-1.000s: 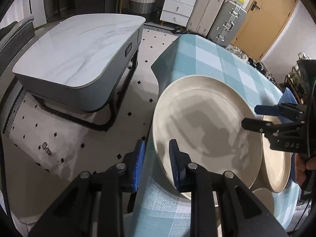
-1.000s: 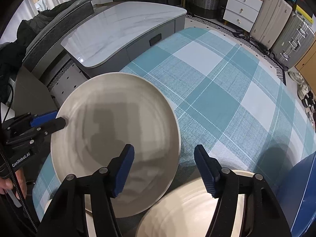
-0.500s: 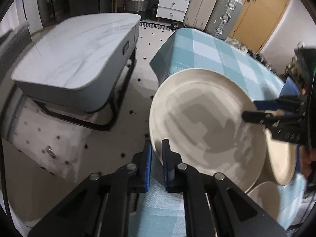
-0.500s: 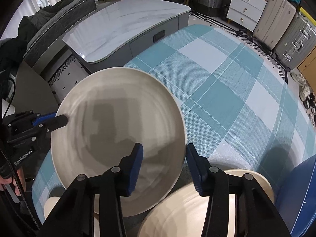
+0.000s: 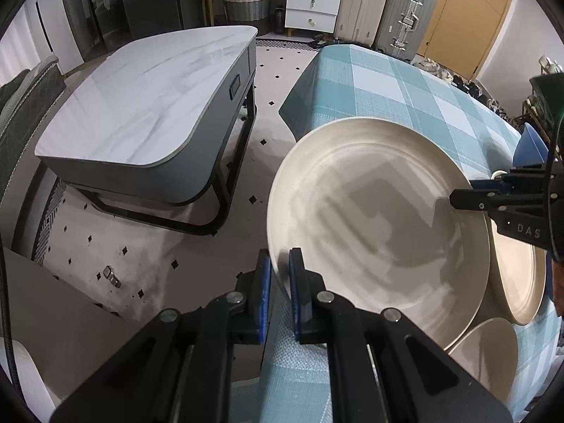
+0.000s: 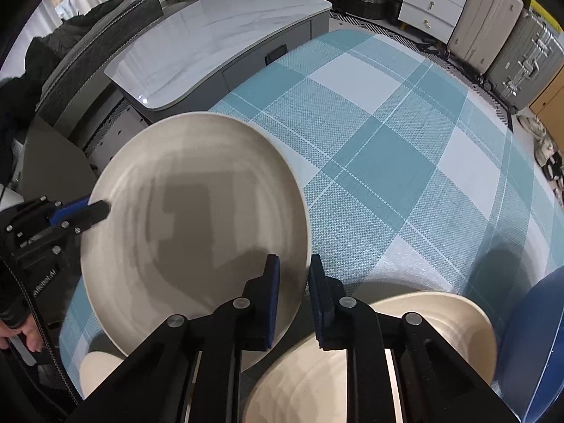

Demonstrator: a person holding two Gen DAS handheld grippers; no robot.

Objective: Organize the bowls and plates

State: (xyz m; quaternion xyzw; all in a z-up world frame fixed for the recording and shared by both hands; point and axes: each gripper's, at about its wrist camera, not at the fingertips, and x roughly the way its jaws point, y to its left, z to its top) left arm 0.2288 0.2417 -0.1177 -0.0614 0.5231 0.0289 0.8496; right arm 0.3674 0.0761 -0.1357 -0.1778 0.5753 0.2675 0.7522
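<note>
A large cream plate (image 5: 380, 232) (image 6: 197, 218) lies over the near left corner of the table (image 5: 387, 84), its left rim past the table's edge. My left gripper (image 5: 280, 261) (image 6: 102, 209) is shut on that left rim. The right gripper (image 6: 294, 268) (image 5: 458, 195) has the opposite rim between its blue pads; its jaws are closing and pinch the rim. A second cream plate (image 5: 518, 282) (image 6: 352, 359) lies partly under the large one, on the right. A smaller cream dish (image 5: 486, 356) (image 6: 98, 366) peeks out beneath its near edge.
A teal checked cloth (image 6: 387, 158) covers the table. A blue dish (image 5: 530, 144) (image 6: 535, 324) sits at the right. A marble coffee table (image 5: 148, 95) stands left of the table across a strip of floor. Suitcases (image 5: 387, 3) line the back wall. A hand (image 6: 21, 335) holds the left gripper.
My left gripper shut on the plate's left rim. The right gripper's jaws came together from wide apart onto the right rim. The plate's left side tipped up slightly.
</note>
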